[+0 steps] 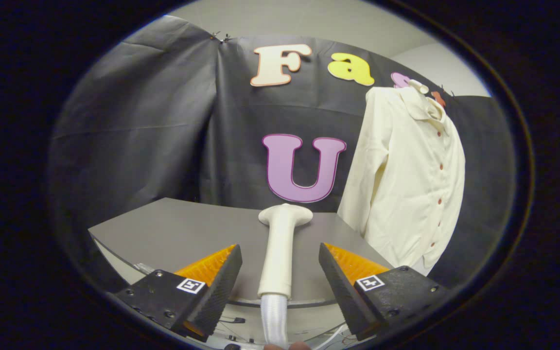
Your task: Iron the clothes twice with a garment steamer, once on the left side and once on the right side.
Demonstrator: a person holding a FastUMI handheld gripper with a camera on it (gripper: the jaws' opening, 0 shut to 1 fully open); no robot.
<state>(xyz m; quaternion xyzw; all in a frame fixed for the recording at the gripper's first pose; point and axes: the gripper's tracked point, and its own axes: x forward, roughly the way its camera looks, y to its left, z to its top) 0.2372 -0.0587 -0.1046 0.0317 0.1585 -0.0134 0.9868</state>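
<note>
A cream-white garment steamer point(279, 248) lies on the grey table point(173, 233), its handle pointing toward me and its flat head at the far end. A ribbed white hose point(275, 318) leaves the handle's near end. My gripper point(280, 255) is open, with one finger on each side of the handle and a clear gap on both sides. A cream button-up shirt point(406, 180) hangs at the right, beyond the right finger, against the black cloth wall.
The table's front edge curves just below the fingers, with cables point(234, 321) beneath it. Black cloth point(139, 131) closes in the back and left. The shirt's hem point(421, 265) hangs down past the table's right edge.
</note>
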